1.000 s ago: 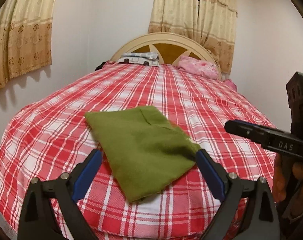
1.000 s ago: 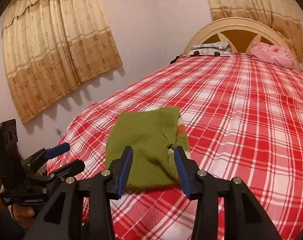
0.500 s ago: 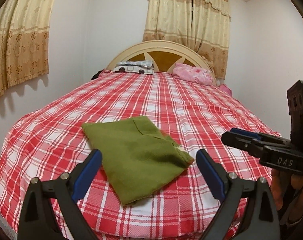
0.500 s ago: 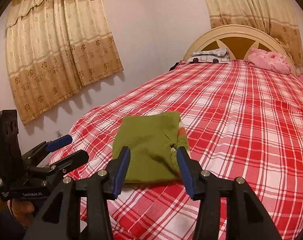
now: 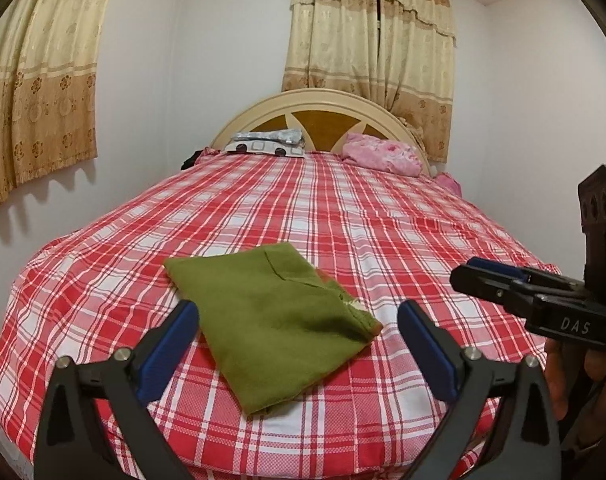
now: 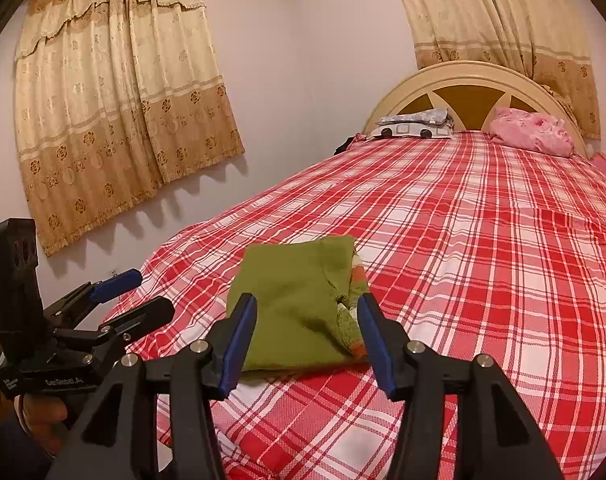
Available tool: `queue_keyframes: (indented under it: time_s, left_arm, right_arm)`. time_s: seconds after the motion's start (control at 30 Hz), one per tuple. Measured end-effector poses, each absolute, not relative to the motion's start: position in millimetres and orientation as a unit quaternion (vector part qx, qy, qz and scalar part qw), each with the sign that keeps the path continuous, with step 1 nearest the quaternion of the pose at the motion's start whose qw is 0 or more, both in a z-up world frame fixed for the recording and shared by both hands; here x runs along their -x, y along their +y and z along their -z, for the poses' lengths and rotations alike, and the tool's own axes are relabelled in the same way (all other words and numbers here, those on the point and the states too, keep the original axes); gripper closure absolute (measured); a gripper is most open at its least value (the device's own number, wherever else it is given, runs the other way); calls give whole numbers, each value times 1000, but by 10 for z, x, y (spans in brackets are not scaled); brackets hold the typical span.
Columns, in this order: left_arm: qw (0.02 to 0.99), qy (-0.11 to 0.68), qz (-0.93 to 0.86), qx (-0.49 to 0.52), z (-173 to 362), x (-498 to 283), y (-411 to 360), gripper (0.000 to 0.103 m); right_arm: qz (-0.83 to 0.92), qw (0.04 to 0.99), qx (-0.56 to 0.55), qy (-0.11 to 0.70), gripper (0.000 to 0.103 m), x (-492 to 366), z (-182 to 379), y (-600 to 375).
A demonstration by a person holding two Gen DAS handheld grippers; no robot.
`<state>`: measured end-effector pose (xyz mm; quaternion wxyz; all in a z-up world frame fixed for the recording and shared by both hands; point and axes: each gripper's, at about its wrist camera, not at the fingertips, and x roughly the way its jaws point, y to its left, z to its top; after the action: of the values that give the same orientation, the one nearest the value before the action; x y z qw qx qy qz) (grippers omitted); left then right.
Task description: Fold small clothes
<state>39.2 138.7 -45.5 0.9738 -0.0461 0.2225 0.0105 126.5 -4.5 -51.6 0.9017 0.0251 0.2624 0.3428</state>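
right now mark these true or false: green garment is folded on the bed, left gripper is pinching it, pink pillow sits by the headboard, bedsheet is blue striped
1. The green garment lies folded on the bed. True.
2. The left gripper is pinching it. False: its jaws stand wide open above the cloth, gripping nothing.
3. A pink pillow sits by the headboard. True.
4. The bedsheet is blue striped. False: it is red and white plaid.
5. The right gripper holds the garment. False: its jaws are opening, pads clear of the cloth.
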Motion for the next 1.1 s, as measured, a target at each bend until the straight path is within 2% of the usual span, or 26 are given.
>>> queue_keyframes:
  time_s: [1.1]
  left_arm:
    - [973, 225, -29, 39, 413, -397, 1446, 0]
  right_arm:
    - [-343, 909, -30, 235, 47, -1180, 376, -94]
